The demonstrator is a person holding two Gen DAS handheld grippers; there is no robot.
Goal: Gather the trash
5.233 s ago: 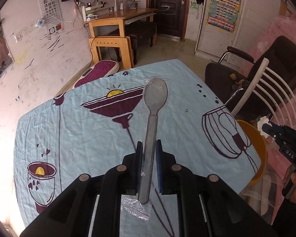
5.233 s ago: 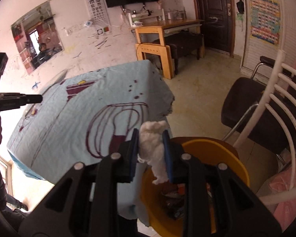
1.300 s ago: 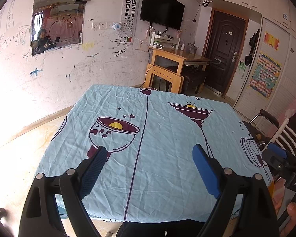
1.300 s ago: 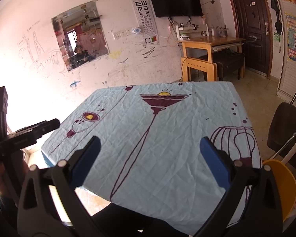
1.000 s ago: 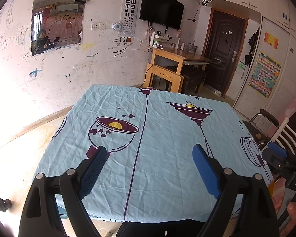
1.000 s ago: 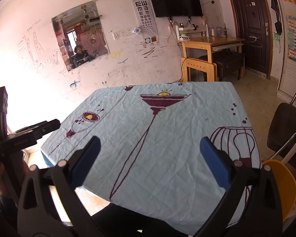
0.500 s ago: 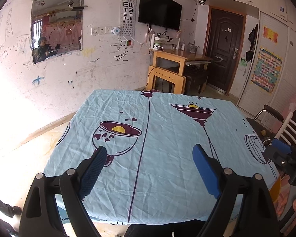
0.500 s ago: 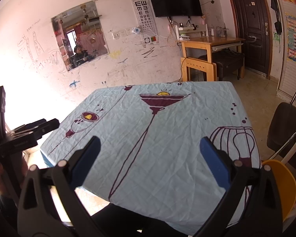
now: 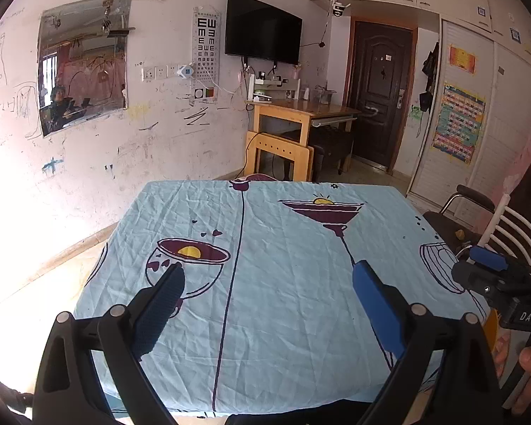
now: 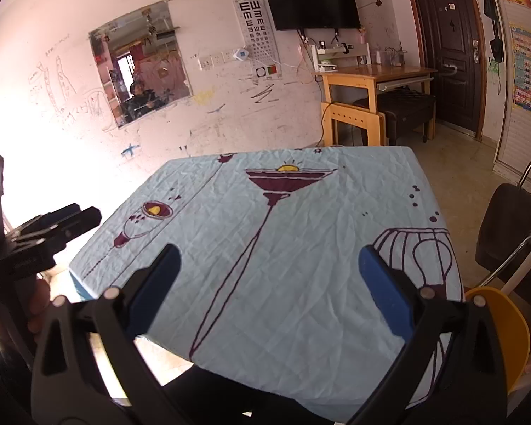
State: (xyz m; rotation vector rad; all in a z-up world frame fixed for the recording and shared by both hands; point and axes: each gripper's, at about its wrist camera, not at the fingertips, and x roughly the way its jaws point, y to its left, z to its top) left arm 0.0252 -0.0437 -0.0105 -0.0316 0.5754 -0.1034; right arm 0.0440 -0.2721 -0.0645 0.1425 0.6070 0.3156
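Note:
My left gripper is wide open and empty, held above the near edge of the table with the light blue printed cloth. My right gripper is also wide open and empty, over the table's near right side. No trash shows on the cloth in either view. A yellow bin stands off the table's right edge; only its rim shows. The right gripper also shows at the right of the left wrist view, and the left gripper at the left of the right wrist view.
A white slatted chair and a black armchair stand right of the table. A wooden desk stands against the far wall beside a dark door. Open floor lies left of the table.
Both grippers held trash five seconds ago, a plastic spoon on the left and a white wad on the right; both are now open and empty. The left view has tilted up slightly.

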